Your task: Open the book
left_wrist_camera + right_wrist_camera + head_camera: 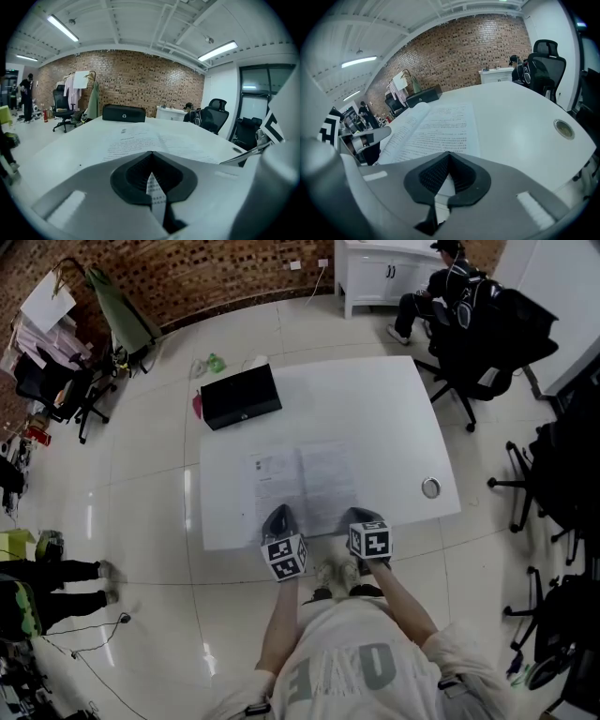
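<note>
Here it is: the white paper book (302,486) lies open and flat on the white table (394,418), close to the near edge and a little left of the middle. Two pale pages face up, both packed with fine grey print. The gutter runs straight away from that edge. The left-hand page (405,127) bows up softly beside the gutter, and the right-hand page (449,124) lies flat.

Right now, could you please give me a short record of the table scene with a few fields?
book: open, lying flat by the table's near edge
table: white
left gripper: fingers together, at the book's near edge
right gripper: fingers together, at the book's near edge
black box: far left corner
round metal fitting: right of the book
</note>
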Available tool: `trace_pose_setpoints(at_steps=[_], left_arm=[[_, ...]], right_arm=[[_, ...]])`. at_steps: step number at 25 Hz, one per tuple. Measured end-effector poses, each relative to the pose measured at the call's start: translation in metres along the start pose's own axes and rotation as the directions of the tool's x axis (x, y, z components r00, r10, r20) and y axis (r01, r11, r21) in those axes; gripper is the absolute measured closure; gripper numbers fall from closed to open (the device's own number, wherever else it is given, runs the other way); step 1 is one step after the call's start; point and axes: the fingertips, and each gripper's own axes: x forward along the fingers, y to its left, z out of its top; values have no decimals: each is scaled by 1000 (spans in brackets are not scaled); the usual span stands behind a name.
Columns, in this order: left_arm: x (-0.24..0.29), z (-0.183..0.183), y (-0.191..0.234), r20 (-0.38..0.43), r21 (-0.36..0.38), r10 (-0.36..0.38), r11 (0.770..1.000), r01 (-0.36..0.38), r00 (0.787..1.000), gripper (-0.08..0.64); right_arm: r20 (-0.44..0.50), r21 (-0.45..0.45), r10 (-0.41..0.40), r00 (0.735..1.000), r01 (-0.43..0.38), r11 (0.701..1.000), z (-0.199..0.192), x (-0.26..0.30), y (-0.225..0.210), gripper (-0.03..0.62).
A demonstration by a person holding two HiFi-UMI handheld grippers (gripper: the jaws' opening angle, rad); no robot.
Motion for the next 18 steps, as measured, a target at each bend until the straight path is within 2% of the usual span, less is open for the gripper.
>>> trace_pose_setpoints(at_steps=[5,9,13,15,18], left_arm=[[-14,-17,40,-35,-25,119,993,-119,992,548],[-29,-14,62,-4,-76,157,985,-157,988,548],[-45,16,57,116,-72,118,991,-110,986,547],[-57,42,50,204,-71,82,995,-69,975,546],[-80,78,37,299,-79,43,997,-20,953,546]], right_arm=[[4,-15,-2,1000,3,1000,-1,0,-3,589],[2,-12,-11,1000,11,1000,-1,1,-3,589],[15,19,-14,1000,14,1000,3,-6,0,589],[89,48,16,996,-21,999,17,-22,9,589],[219,56,66,974,-80,995,49,-54,30,588]])
